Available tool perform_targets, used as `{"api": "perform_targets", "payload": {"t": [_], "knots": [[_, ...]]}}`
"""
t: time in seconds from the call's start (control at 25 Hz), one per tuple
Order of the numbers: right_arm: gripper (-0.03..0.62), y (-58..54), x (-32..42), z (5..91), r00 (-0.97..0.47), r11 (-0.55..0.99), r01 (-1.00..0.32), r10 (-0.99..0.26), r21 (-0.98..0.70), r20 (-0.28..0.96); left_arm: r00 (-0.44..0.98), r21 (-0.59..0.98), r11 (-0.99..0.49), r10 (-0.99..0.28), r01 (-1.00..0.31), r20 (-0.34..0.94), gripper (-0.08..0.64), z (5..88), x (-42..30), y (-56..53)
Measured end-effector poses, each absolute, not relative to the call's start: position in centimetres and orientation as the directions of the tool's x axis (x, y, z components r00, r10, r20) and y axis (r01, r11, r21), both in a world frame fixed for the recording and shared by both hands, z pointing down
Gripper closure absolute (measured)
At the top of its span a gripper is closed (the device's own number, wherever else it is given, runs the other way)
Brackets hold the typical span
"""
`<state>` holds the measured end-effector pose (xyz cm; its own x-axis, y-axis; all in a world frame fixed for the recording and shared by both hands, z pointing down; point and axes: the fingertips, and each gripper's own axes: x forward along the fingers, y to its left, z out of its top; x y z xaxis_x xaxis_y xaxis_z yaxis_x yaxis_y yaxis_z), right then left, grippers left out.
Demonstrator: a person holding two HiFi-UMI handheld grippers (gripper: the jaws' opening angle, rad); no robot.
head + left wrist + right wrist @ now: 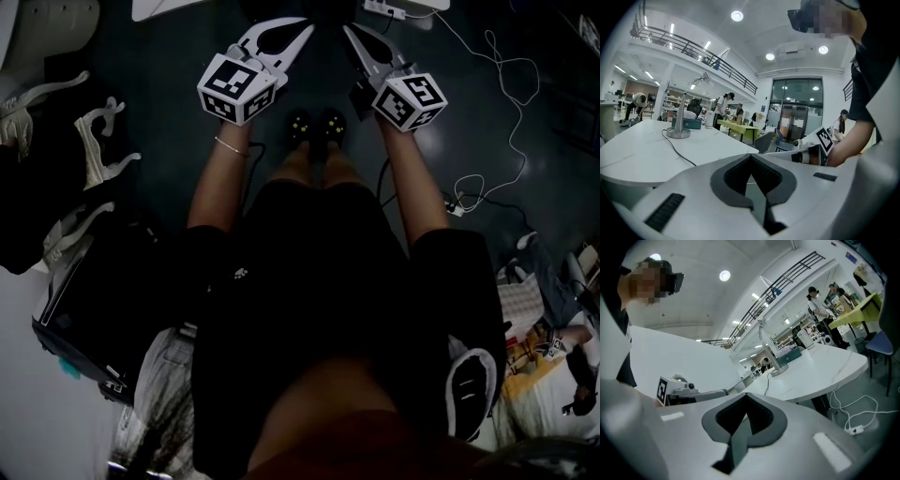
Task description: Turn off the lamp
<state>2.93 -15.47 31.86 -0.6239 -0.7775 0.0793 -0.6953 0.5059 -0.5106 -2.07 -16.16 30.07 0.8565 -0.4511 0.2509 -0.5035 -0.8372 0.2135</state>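
The lamp is a silver desk lamp with a round base, standing on a white table with its cord trailing toward me. The right gripper view shows the lamp far off on that table. My left gripper is shut with nothing in it and points level toward the table's edge, well short of the lamp. My right gripper is also shut and empty. In the head view both grippers, left and right, are held side by side in front of my legs, above the dark floor.
White cables and a power strip lie on the floor to the right. Bags and cloths are piled at my left. A teal box sits beside the lamp. People stand around a yellow-green table further back.
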Motion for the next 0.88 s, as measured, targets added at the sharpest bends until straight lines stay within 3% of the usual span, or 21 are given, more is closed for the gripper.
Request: {"api": "perform_targets", "payload": {"t": [0.4, 0.6, 0.88], "knots": [[0.592, -13.3, 2.9, 26.7, -0.649, 0.565, -0.645, -0.76, -0.514, -0.022, 0.931, 0.154, -0.932, -0.291, -0.328, 0.22, 0.554, 25.2, 0.7, -12.7], [0.592, -12.4, 1.9, 25.4, -0.657, 0.582, -0.637, -0.753, -0.505, -0.038, 0.938, 0.211, -0.92, -0.296, -0.331, 0.183, 0.554, 23.6, -1.5, -12.3], [0.592, -12.0, 1.0, 24.3, -0.689, 0.62, -0.611, -0.722, -0.492, -0.054, 0.936, 0.16, -0.948, -0.227, -0.276, 0.271, 0.554, 24.1, -3.5, -9.9]]}}
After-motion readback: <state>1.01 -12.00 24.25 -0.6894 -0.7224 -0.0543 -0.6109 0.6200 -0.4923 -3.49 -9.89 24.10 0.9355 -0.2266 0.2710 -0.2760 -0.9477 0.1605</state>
